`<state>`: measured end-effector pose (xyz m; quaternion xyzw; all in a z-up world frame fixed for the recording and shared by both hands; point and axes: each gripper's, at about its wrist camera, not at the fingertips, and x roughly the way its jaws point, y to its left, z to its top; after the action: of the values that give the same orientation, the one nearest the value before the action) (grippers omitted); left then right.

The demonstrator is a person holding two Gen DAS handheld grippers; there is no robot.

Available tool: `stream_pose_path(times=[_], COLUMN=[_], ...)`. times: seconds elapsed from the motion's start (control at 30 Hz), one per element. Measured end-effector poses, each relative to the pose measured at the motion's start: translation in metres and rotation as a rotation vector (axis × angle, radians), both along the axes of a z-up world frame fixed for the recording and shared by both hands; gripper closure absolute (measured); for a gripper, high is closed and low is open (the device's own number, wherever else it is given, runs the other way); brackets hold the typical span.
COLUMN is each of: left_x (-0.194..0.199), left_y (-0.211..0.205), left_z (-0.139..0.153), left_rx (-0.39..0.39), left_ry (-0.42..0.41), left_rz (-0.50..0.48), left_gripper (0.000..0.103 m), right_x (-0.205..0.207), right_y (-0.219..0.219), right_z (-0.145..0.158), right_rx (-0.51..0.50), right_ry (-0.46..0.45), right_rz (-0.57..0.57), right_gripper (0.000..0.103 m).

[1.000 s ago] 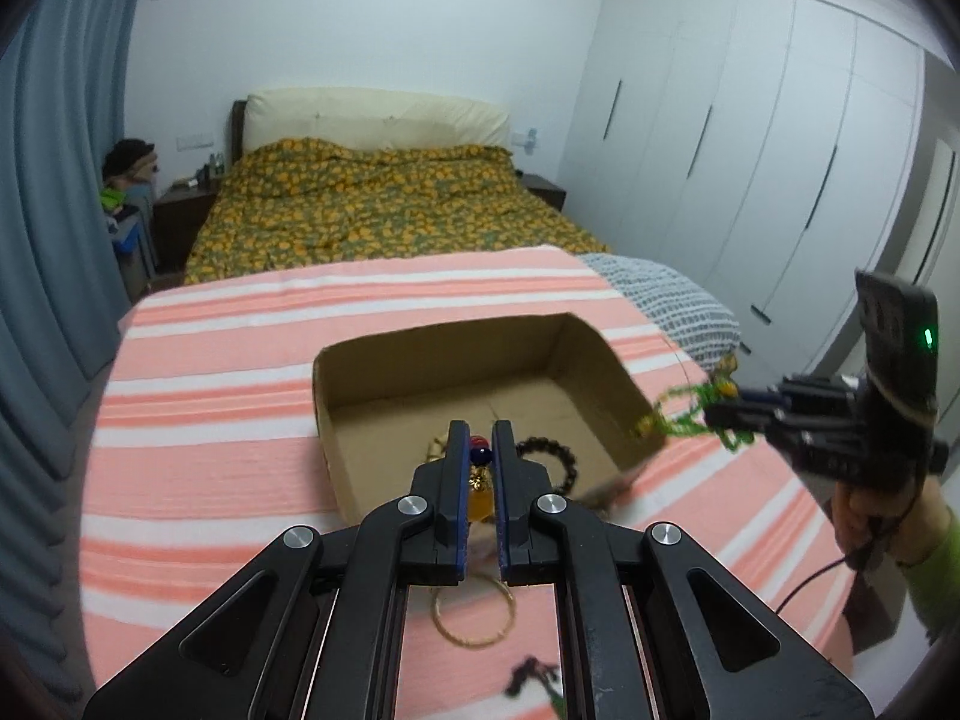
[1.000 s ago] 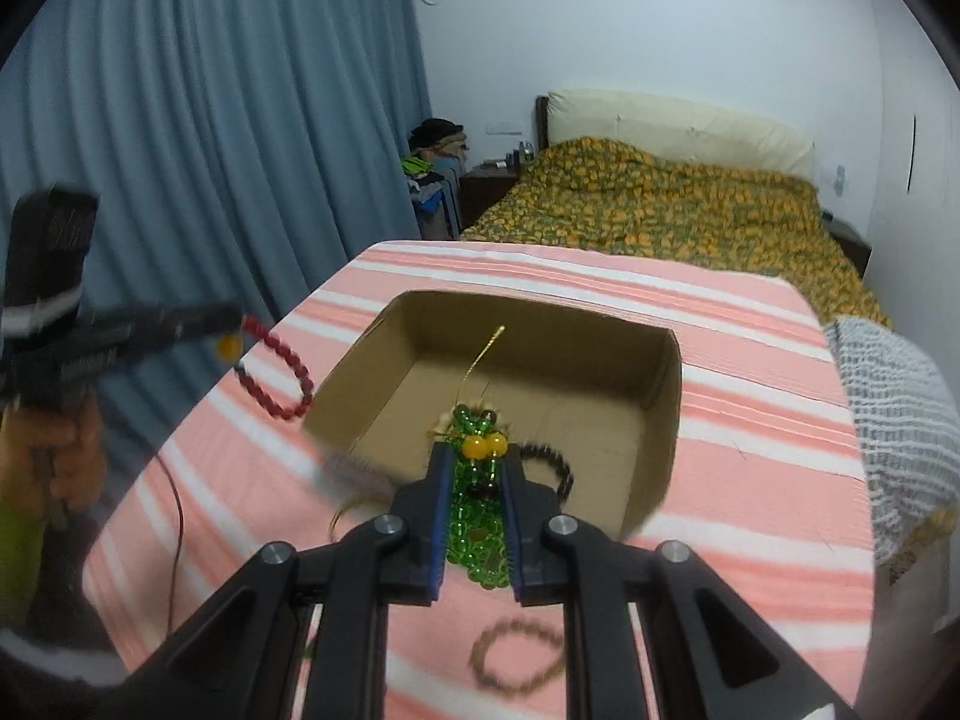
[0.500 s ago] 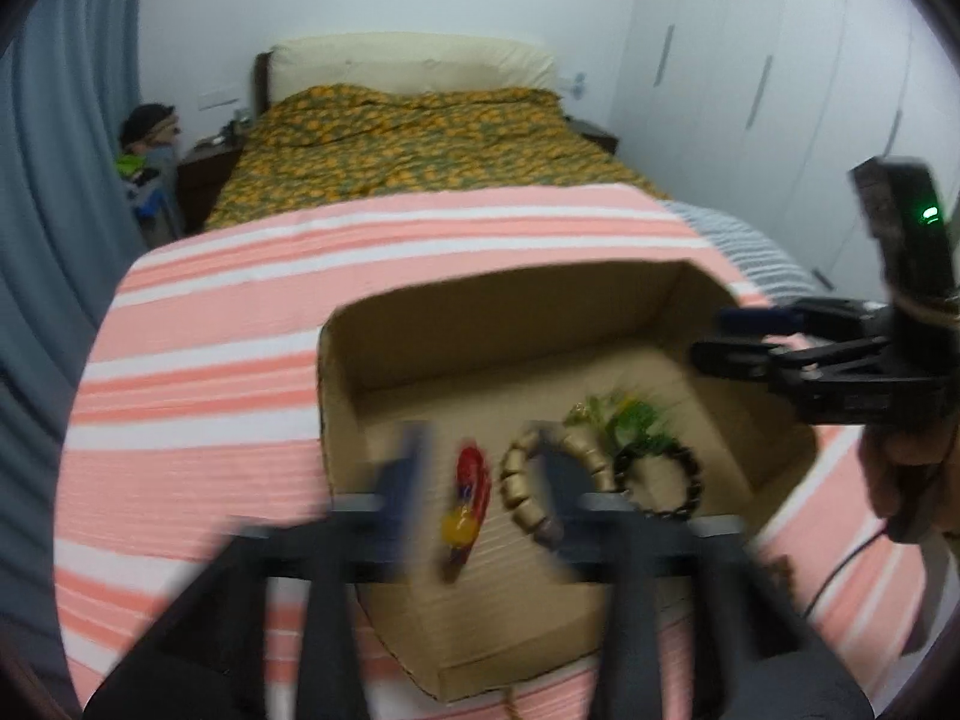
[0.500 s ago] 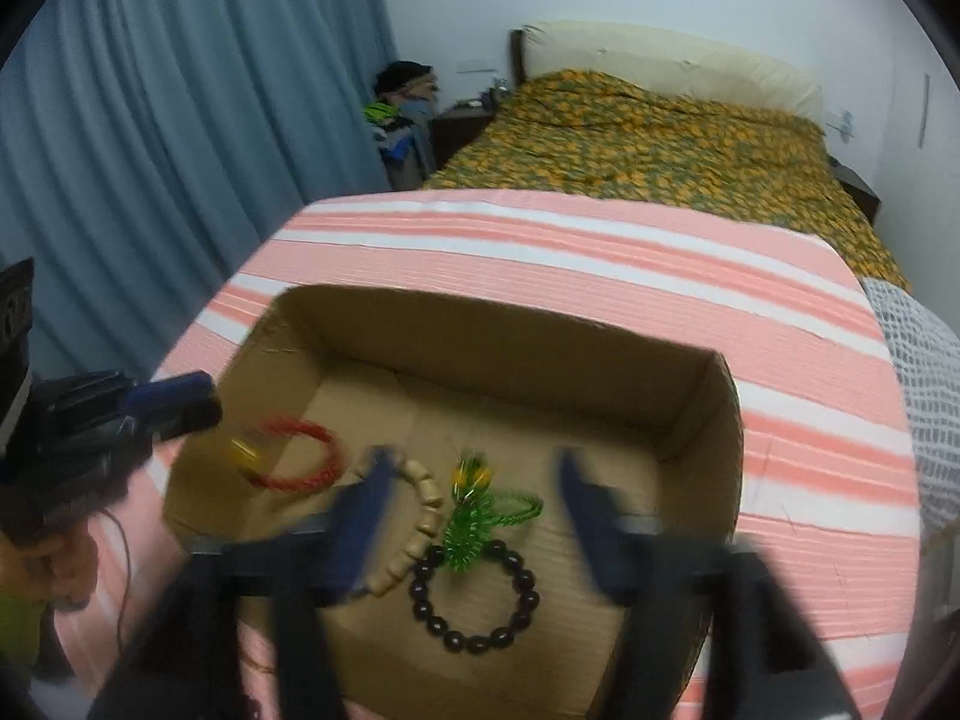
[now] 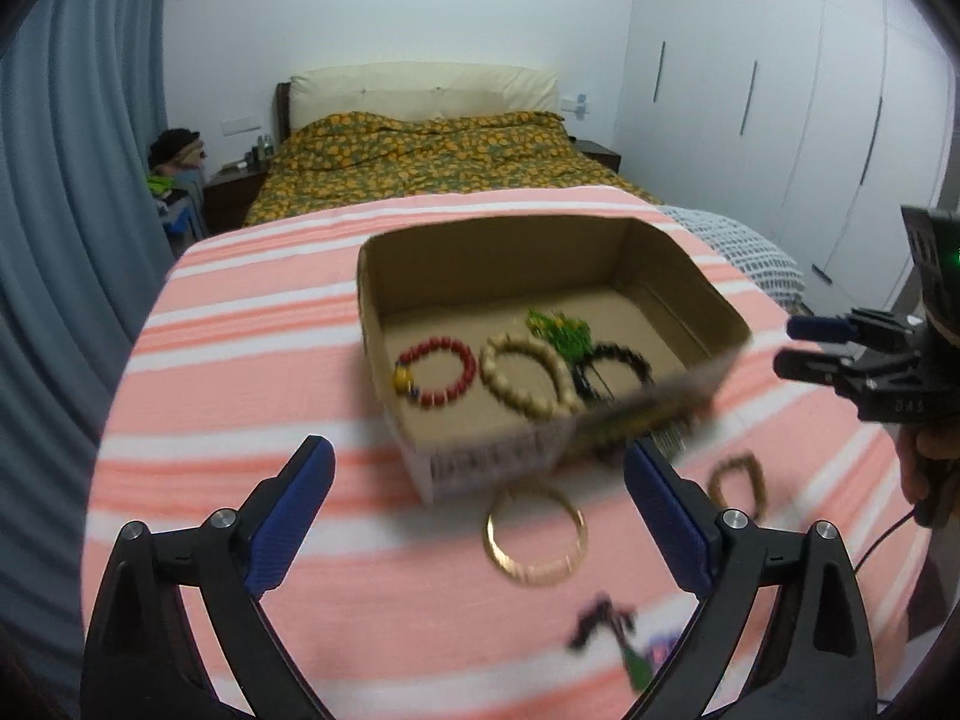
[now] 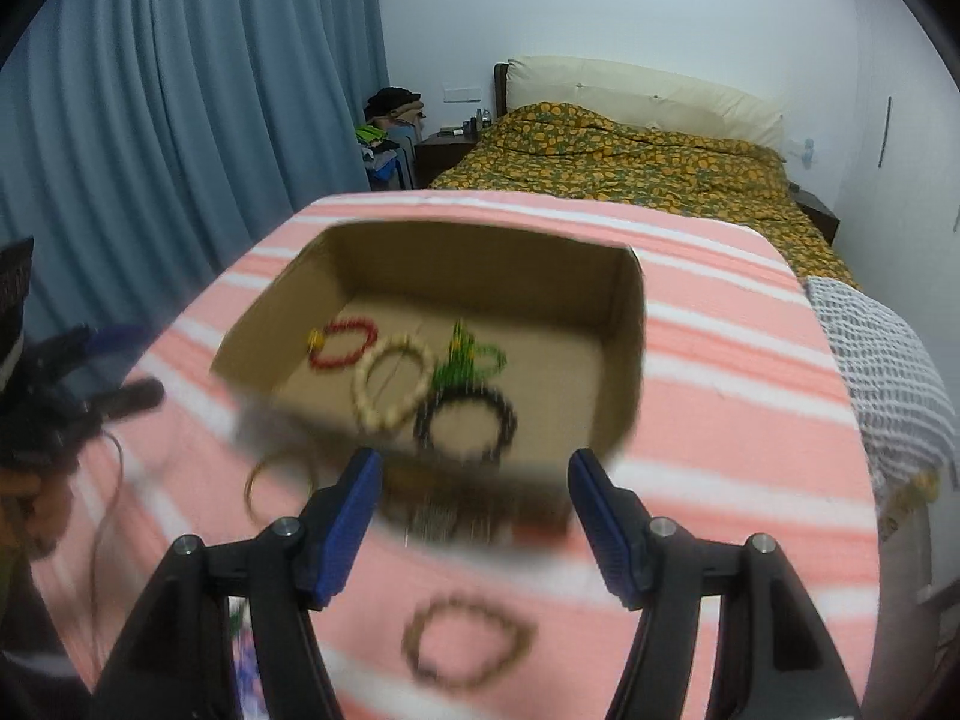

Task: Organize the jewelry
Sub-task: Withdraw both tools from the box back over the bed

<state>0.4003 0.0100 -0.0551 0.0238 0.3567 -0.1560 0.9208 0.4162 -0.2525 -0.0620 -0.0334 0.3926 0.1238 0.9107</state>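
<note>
Through my left wrist camera, my left gripper [image 5: 477, 468] is hovering with its jaws spread wide, having just been opening, and nothing is sitting between them but the near wall of the cardboard box [image 5: 672, 276] and the striped cloth [image 5: 240, 372] covering the bench. Inside the box a red bead bracelet [image 5: 436, 371], a cream bead bracelet [image 5: 528, 375], a green beaded piece [image 5: 558, 330] and a black bead bracelet [image 5: 612, 369] are lying side by side. Just outside the box's near wall a gold bangle [image 5: 535, 531] is resting on the cloth, with a brown bead bracelet [image 5: 737, 480] near it to the right and a dark, blurred trinket [image 5: 603, 618] closer to me. My right gripper [image 5: 807, 348] is showing at the right edge, held in a hand [image 5: 930, 468]. Through my right wrist camera, my right gripper [image 6: 474, 480] is holding its jaws apart and empty above the box's [image 6: 624, 324] near wall, after opening within the last second. The same four pieces are lying inside, the black bracelet [image 6: 467, 420] nearest me. The brown bead bracelet [image 6: 468, 639] is lying on the cloth between my arms, and the gold bangle [image 6: 270, 477] is off to the left, both blurred.
</note>
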Motion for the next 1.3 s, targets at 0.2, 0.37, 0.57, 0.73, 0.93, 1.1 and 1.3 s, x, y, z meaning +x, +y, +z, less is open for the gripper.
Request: stream_pose_path(times=[0.2,0.37,0.57,0.73,0.93,1.1,1.3], left_x=[-0.079,-0.138,-0.166,-0.17,-0.162,-0.162,-0.16], left_y=[0.009,0.015,0.015,0.017,0.018,0.017,0.015], left_z=[-0.006,-0.028,-0.079,-0.105,-0.116,-0.122,-0.123], left_rx=[0.008,0.023,0.05,0.046,0.058,0.095,0.112], left_ry=[-0.007,0.003,0.072,0.116,0.16,0.177,0.186], left_rz=[0.011,0.034,0.066,0.09,0.107,0.124,0.13], left_gripper=[0.004,0.003,0.003,0.003,0.003,0.003,0.0], right_x=[-0.093,-0.158,-0.203,-0.214,-0.212,-0.214,-0.215], right_y=[0.0,0.001,-0.006,-0.008,-0.008,-0.005,-0.005], right_z=[-0.017,-0.042,-0.074,-0.095,-0.11,-0.114,-0.116], right_rx=[-0.096,-0.14,-0.131,-0.09,-0.053,-0.073,-0.063], right_ry=[-0.015,-0.013,0.0,0.011,0.013,-0.015,-0.045], right_rz=[0.015,-0.004,-0.077,-0.129,-0.159,-0.16,-0.164], right_gripper=[0.037,0.037,0.037,0.037,0.037,0.036,0.032])
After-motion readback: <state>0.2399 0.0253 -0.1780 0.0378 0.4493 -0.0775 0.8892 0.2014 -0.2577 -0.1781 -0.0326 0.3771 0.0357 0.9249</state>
